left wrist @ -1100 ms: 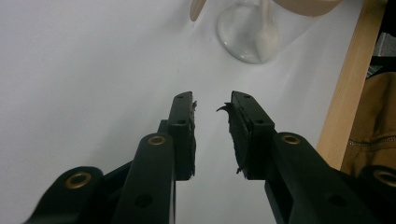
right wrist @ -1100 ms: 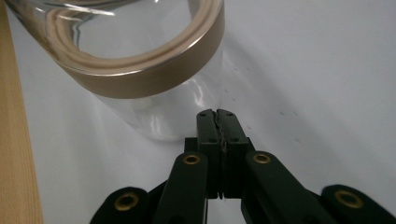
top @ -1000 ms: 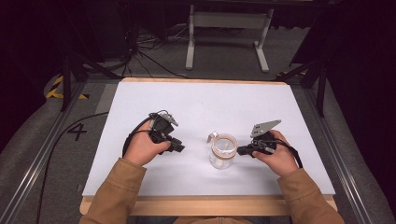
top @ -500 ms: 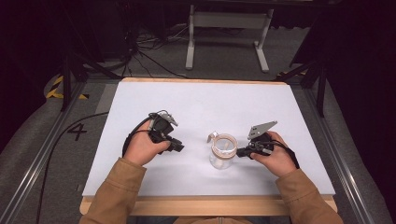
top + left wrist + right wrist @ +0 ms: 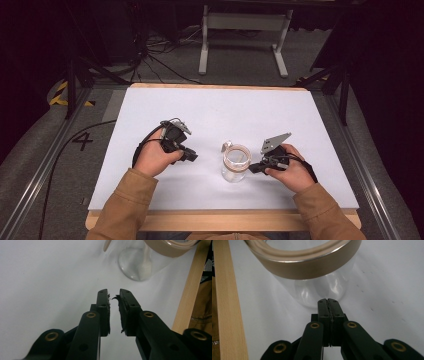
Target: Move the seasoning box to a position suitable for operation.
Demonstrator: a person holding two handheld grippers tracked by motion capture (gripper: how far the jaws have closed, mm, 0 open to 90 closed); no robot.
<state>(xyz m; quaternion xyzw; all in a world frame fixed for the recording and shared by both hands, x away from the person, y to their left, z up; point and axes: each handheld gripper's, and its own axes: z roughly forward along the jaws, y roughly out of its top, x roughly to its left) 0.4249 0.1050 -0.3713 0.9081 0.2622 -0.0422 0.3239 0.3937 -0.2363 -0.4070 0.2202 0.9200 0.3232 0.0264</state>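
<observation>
Jaws of the right gripper [image 5: 329, 301] are pressed together with nothing between them, their tips just short of the wall of a clear glass jar [image 5: 235, 168]. Jaws of the left gripper [image 5: 113, 293] stand slightly apart, a narrow gap between the frayed pads [image 5: 122, 312], holding nothing.

On the white table [image 5: 215, 112], seen from the high view, the jar stands upright slightly toward 5 o'clock from the table's centre. A tan, metallic-edged ring [image 5: 304, 261] circles its mouth, and a small clasp-like piece [image 5: 227, 146] projects from the rim at about 11 o'clock. The right gripper [image 5: 256, 167] lies at the jar's 3 o'clock, very near the glass; whether it touches cannot be told. The left gripper [image 5: 191, 155] sits at the jar's 9 o'clock, apart from it, pointing toward it. Both forearms wear tan sleeves [image 5: 125, 200]. A light wooden edge strip [image 5: 186, 295] borders the near side of the table.
</observation>
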